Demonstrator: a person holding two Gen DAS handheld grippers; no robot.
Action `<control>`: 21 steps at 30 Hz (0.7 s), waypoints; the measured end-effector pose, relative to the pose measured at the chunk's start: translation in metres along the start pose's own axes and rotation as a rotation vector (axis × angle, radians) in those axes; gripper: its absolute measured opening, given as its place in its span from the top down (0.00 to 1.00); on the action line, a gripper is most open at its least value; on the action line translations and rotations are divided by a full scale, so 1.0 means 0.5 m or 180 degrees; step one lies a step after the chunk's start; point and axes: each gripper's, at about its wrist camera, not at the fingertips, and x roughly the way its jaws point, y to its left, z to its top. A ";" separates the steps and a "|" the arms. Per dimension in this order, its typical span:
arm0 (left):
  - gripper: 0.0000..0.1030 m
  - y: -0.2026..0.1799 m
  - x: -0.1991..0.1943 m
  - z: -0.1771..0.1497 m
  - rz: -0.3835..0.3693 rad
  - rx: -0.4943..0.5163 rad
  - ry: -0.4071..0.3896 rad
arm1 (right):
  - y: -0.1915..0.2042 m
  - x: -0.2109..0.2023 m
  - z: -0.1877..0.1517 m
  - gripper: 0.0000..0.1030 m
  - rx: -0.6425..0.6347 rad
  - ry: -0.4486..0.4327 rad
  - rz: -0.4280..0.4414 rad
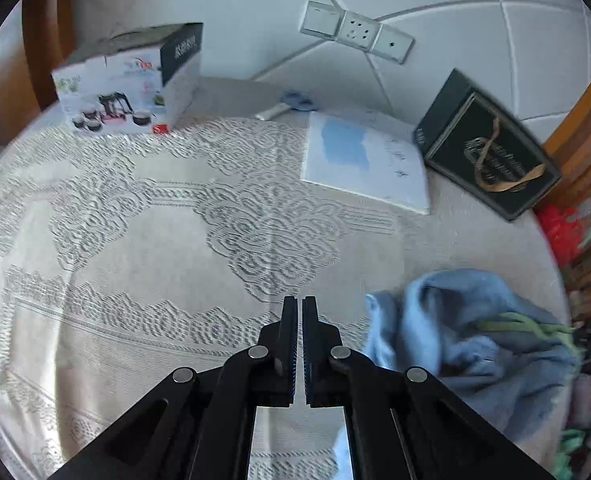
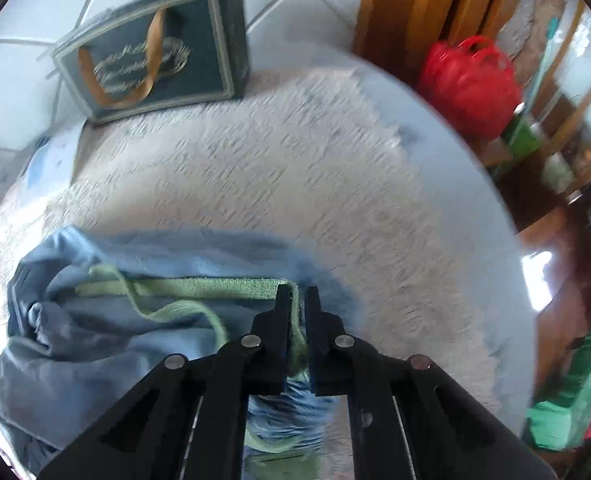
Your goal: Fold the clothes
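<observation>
The right gripper pinches the green band of the bunched blue clothes, at four o'clock from the empty, nearly shut left gripper.

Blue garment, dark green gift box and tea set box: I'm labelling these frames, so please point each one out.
Blue garment (image 2: pixel 107 332): right wrist view, on its crumpled blue body.
Dark green gift box (image 1: pixel 491 152): left wrist view, on its printed front face.
Tea set box (image 1: pixel 111 96): left wrist view, on its pictured front.
</observation>
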 end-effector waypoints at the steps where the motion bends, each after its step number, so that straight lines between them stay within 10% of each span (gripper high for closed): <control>1: 0.98 -0.002 -0.002 0.000 -0.0131 -0.0002 0.0064 | -0.003 -0.006 0.001 0.93 0.0026 -0.0007 0.0015; 5: 0.97 -0.048 0.026 -0.018 -0.0429 0.0184 0.0315 | -0.009 0.006 -0.014 0.79 0.0121 0.0092 0.0105; 9: 0.96 -0.101 0.101 -0.036 -0.0618 0.0148 0.0663 | -0.015 0.029 -0.039 0.39 0.0203 0.0198 0.0212; 21: 0.94 -0.142 0.178 -0.035 -0.0510 0.0121 0.0911 | -0.040 0.050 -0.066 0.31 0.0267 0.0247 0.0290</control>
